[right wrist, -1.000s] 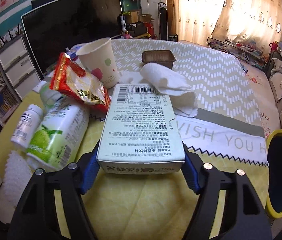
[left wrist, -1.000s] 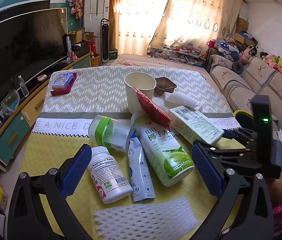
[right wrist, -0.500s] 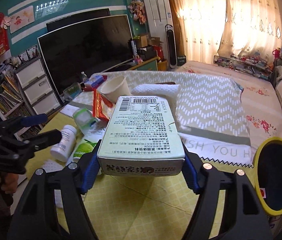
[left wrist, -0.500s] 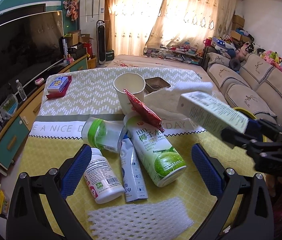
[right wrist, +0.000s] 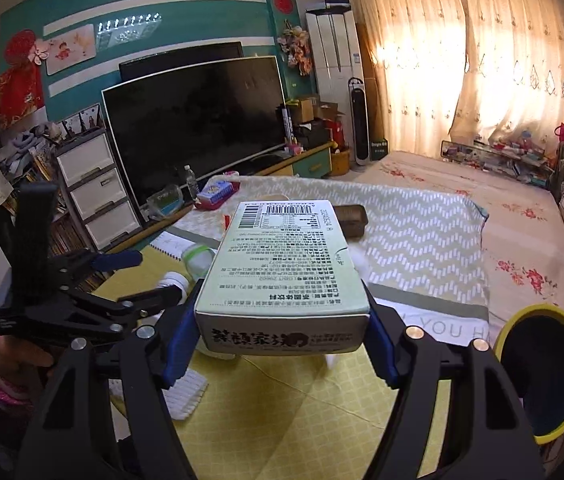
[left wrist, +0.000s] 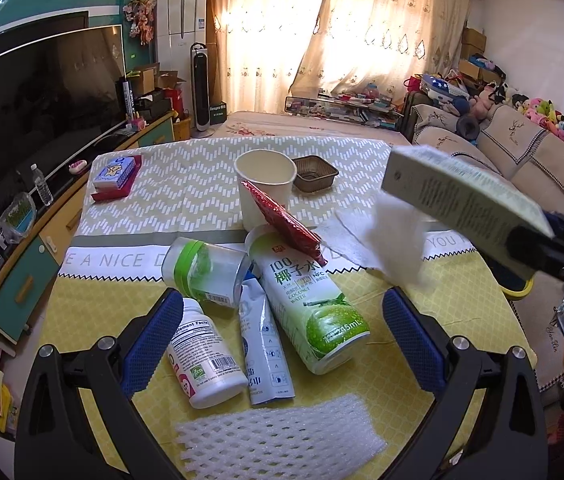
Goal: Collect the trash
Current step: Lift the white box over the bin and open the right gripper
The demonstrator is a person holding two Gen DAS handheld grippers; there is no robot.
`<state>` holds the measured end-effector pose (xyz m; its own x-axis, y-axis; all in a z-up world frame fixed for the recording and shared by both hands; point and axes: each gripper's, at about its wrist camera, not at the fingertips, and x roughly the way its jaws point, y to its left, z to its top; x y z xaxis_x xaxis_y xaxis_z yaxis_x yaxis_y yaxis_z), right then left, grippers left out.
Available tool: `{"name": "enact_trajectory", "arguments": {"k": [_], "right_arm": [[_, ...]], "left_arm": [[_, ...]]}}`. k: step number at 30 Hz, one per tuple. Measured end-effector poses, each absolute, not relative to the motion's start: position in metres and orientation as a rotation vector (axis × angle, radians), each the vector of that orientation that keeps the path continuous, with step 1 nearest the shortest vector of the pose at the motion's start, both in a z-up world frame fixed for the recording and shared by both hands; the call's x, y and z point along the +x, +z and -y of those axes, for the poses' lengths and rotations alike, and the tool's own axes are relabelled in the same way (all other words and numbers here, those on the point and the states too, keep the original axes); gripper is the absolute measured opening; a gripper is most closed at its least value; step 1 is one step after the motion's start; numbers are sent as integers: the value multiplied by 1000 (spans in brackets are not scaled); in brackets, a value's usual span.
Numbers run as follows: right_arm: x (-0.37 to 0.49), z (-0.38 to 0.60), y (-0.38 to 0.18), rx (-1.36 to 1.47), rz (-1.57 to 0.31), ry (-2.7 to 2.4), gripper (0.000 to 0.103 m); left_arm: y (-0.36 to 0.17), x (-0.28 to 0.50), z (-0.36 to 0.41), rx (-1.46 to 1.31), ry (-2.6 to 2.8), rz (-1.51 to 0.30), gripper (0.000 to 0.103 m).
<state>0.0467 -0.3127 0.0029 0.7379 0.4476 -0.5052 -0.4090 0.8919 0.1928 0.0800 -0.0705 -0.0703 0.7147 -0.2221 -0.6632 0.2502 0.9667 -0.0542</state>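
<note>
My right gripper [right wrist: 282, 320] holds the pale green carton [right wrist: 282, 264] by its near end, jaws pressed on both long sides; its long axis runs straight ahead from the jaws, clear above the counter [right wrist: 322, 400]. The yellow-rimmed bin [right wrist: 542, 368] sits at the lower right of the right view, so I judge the carton must swing right and down to reach it. My left gripper [left wrist: 282, 340] hangs over the remaining litter with jaws wide and nothing between the pads: coconut-water bottle [left wrist: 314, 304], white pill bottle [left wrist: 202, 356], foam net [left wrist: 278, 440]. Only the left view shows that pile plainly, plus a white tissue [left wrist: 398, 236] blurred beneath the carton; there only a sliver of the bin's rim shows behind my right gripper, while the right view gives its open mouth.
</note>
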Motion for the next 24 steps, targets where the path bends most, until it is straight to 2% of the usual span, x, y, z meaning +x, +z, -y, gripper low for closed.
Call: {"name": "enact_trajectory", "arguments": {"k": [6,14,24], "right_arm": [[46,320,13,63,-553,391,67],[58,359,-4,97,-584,239,67],[69,473,-64,223,-698,-106,67]], "left_arm": [[-71,79,73,51,-272,-729,98],[-70,79,74,53,-270,-727,98],[-72,81,83,68,-281,-735,98]]}}
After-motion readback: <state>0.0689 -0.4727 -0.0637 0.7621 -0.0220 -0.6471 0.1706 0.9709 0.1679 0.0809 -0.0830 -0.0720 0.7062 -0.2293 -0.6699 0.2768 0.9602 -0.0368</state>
